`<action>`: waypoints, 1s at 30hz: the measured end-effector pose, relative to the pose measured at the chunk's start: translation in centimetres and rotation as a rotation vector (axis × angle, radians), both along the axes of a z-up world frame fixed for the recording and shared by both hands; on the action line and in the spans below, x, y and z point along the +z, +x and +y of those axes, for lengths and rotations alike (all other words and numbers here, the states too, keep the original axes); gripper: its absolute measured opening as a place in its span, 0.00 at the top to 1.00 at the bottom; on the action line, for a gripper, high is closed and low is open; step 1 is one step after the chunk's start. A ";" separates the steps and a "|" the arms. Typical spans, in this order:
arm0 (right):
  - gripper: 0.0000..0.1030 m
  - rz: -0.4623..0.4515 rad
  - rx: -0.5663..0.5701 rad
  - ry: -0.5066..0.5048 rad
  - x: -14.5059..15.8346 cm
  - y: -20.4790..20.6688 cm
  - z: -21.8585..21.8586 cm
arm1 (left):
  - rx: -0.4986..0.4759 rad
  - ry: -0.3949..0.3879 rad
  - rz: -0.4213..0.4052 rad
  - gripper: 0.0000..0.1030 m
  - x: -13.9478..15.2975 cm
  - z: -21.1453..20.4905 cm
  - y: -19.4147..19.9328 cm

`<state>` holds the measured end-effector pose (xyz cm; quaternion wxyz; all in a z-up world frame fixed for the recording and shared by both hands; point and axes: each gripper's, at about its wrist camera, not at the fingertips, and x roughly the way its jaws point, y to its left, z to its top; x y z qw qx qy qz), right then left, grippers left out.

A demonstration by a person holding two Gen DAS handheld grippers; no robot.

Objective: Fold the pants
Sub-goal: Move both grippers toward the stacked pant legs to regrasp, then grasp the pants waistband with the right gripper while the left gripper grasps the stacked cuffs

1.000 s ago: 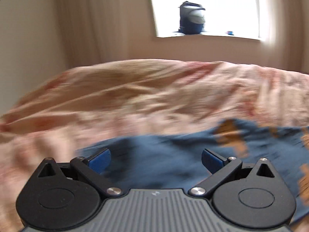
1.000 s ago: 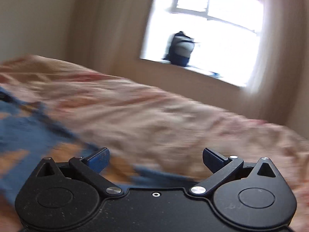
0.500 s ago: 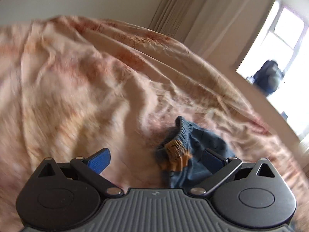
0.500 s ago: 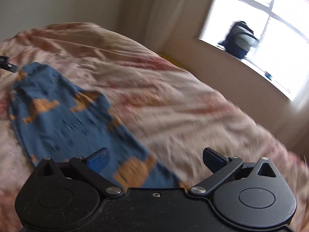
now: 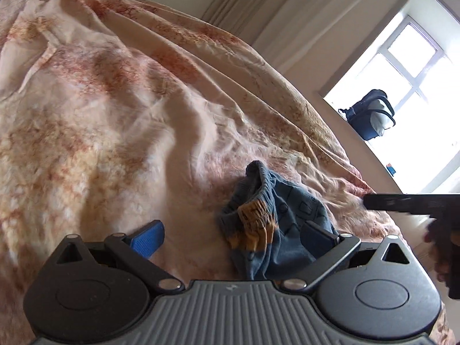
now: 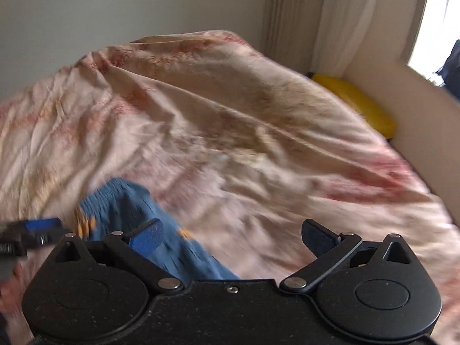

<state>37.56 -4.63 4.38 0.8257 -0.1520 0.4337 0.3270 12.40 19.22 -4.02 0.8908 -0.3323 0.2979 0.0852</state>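
Note:
Small blue pants (image 5: 267,224) with orange patches lie on a pink patterned bedspread (image 5: 115,109), their gathered waistband raised at the far end. My left gripper (image 5: 234,235) is open and empty just above them, its right finger over the cloth. My right gripper (image 6: 233,234) is open and empty, with the pants (image 6: 129,218) under its left finger. The right gripper also shows in the left wrist view (image 5: 408,202) at the right edge. The left gripper shows in the right wrist view (image 6: 31,231) at the left edge.
The bedspread (image 6: 230,120) is rumpled and covers the whole bed. A yellow object (image 6: 356,100) lies between the bed and the wall. A dark blue backpack (image 5: 369,115) stands on the window sill. Curtains (image 6: 330,20) hang by the window.
Both grippers swung left and tilted down over the bed. The pants now lie bunched near the fingers instead of spread across the view. Both stayed open.

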 end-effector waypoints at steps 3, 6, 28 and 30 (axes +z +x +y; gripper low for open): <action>0.05 0.014 0.074 -0.068 -1.7 0.6 1.8 | -0.040 -0.016 -0.022 0.00 -0.2 0.2 0.2; 0.14 0.064 0.104 -0.018 -2.9 1.1 1.9 | -0.006 -0.082 -0.065 0.00 -0.4 1.0 -0.1; 0.75 0.085 0.082 0.011 -6.8 -1.6 0.7 | -0.047 -0.239 -0.061 0.70 -2.6 2.0 2.3; 0.75 0.054 0.081 -0.010 -6.6 -1.7 0.9 | -0.033 -0.203 -0.008 0.82 -2.6 1.9 2.7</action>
